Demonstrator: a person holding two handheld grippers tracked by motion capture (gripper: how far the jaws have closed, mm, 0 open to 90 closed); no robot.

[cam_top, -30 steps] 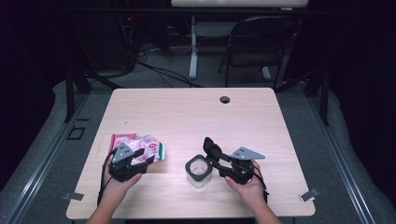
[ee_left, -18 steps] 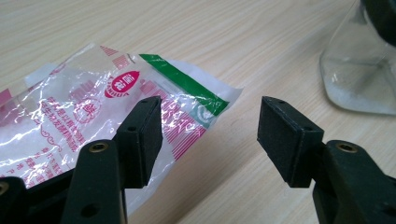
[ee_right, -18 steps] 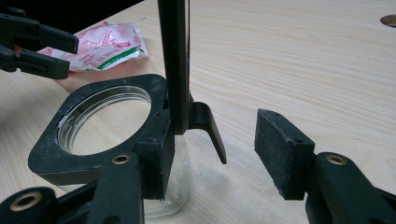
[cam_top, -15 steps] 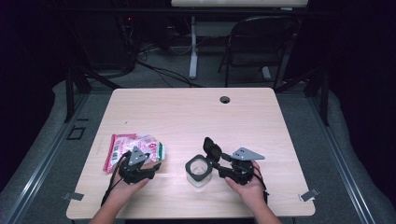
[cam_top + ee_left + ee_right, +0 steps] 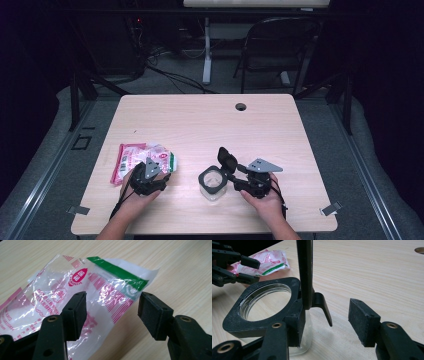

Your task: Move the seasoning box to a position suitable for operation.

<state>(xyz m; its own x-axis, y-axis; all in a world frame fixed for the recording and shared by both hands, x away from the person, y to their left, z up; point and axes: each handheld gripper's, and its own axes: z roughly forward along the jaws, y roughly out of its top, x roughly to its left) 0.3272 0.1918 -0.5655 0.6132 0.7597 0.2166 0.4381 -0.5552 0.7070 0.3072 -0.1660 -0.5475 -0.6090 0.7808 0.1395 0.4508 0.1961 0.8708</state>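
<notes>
Tabletop (image 5: 200, 120): pale wood-grain finish, smooth, matt, with a round dark grommet hole (image 5: 241, 106) at 12 o'clock. Sachet (image 5: 82, 292): thin clear plastic film, glossy and crinkled, printed in pink, red and green, white granular contents showing through. Jar (image 5: 265, 315): clear glass body, smooth; black plastic collar and flip lid (image 5: 305, 272), matt, dusted with fine white specks. Left gripper (image 5: 112, 312) and right gripper (image 5: 324, 322): black matt fingers, pads faintly textured, brass-coloured metal rivets at the joints.

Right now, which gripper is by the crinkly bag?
The left gripper: its open jaws reach over the bag, while the right gripper sits against the jar.
</notes>
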